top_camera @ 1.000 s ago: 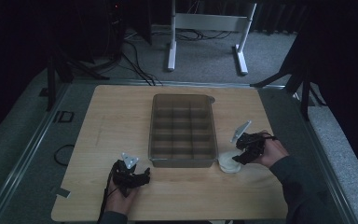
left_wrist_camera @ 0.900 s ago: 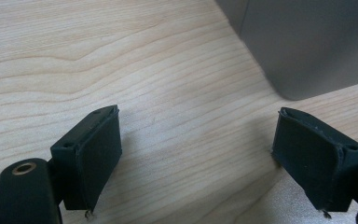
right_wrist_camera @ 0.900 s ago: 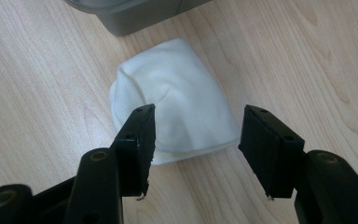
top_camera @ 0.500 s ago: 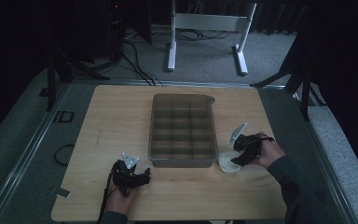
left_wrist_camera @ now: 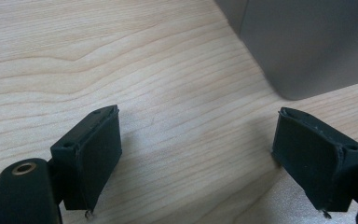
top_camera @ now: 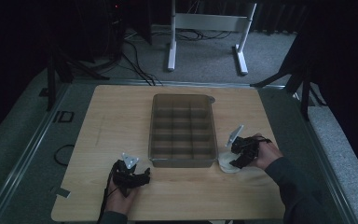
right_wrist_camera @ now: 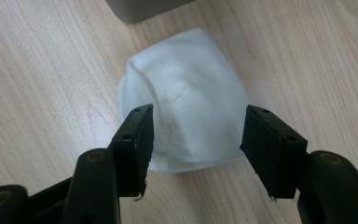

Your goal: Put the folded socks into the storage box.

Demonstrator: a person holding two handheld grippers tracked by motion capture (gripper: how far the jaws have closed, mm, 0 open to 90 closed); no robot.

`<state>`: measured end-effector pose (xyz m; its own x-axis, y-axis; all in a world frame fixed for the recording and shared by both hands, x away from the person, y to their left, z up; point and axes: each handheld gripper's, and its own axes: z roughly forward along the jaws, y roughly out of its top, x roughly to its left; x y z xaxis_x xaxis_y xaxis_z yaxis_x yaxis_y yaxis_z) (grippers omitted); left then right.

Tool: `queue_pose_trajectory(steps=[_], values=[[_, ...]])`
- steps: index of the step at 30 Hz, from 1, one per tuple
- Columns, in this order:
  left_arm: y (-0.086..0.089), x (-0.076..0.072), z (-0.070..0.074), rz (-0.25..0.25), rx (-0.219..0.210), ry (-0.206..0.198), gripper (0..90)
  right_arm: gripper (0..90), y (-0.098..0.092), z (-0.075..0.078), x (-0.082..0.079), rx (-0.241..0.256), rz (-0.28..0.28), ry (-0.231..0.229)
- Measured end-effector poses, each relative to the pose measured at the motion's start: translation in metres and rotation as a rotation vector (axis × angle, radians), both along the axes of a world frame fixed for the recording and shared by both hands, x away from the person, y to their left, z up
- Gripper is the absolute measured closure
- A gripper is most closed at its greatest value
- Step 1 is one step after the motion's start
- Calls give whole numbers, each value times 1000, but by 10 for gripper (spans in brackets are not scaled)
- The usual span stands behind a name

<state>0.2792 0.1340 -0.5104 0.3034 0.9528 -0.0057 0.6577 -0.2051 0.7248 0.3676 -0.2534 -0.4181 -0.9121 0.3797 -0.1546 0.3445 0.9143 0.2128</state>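
Hovering with jaws spread around the white folded cloth (right_wrist_camera: 186,126), the right hand-held gripper (right_wrist_camera: 196,154) is not yet gripping it; the cloth is lying on the desk (top_camera: 116,121) beside the empty divided tray (top_camera: 182,130), while the left hand-held gripper (left_wrist_camera: 196,158) is idling, released.

Dim room, far side nearly black. Light wooden table (top_camera: 121,116) with visible grain, set in a grey metal frame (top_camera: 25,149). Grey carpet floor (top_camera: 270,51) around and behind it. White stand (top_camera: 209,23) with two legs on the carpet beyond the table. Black cables (top_camera: 135,60) trail over the floor at left of the stand; a cable loop (top_camera: 63,154) lies by the table's left edge. Dark stand legs (top_camera: 60,70) at left, more at right.
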Motion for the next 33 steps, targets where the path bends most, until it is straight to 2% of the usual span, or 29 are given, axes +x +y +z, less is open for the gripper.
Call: queue_pose_trajectory(steps=[33], values=[[0,0,0,-2,-1,1,156,311,6,-18,1,-42,7,31]])
